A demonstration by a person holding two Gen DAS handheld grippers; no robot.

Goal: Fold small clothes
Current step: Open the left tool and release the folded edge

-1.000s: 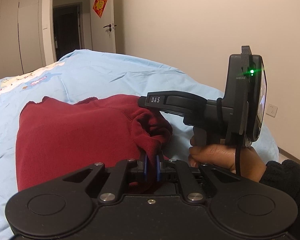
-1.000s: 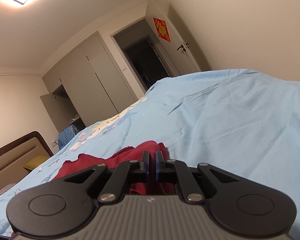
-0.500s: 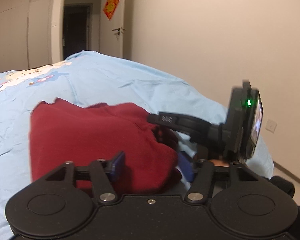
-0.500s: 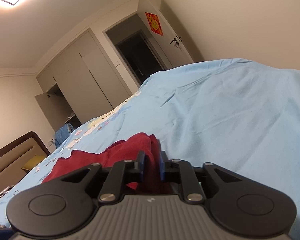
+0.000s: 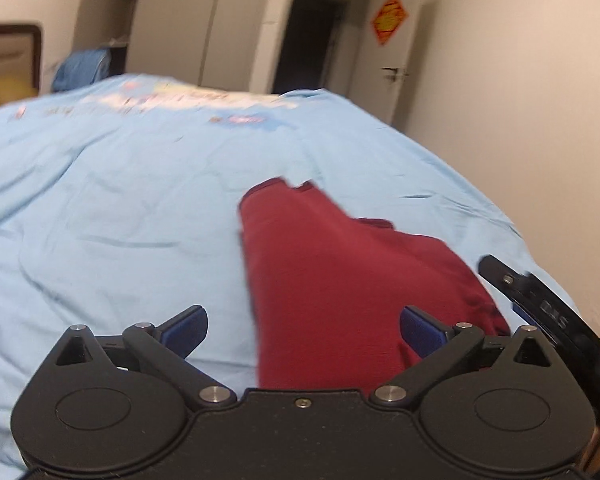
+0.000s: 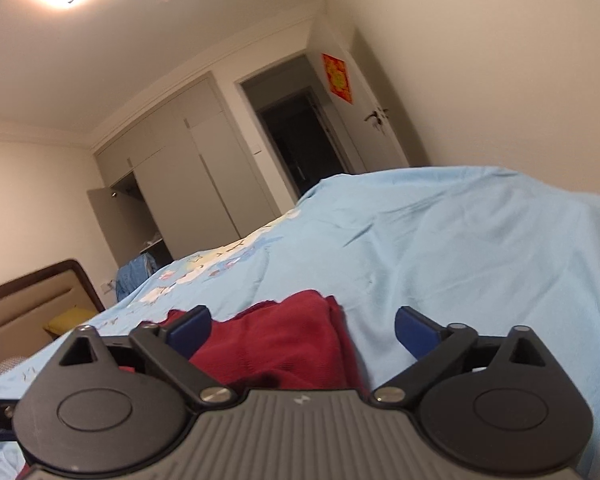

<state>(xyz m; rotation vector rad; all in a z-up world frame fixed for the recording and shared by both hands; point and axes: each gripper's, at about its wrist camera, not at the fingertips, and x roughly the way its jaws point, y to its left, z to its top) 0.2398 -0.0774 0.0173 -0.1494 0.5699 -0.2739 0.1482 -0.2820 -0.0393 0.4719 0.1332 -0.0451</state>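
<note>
Both grippers' fingers (image 5: 184, 326) (image 6: 416, 332) spread wide, holding nothing, above the red garment (image 5: 340, 280).

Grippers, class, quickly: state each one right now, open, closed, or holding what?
Left gripper: open, holding nothing; the red garment lies on the bed.
Right gripper: open, holding nothing.

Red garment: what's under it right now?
The red garment lies on the light blue bedsheet, which shows all around it. Whatever lies directly beneath the folded cloth is covered.

Both the left tool (image 5: 303, 326) and right tool (image 6: 302, 328) have spread wide, apparently releasing the red garment (image 5: 348, 276).
</note>
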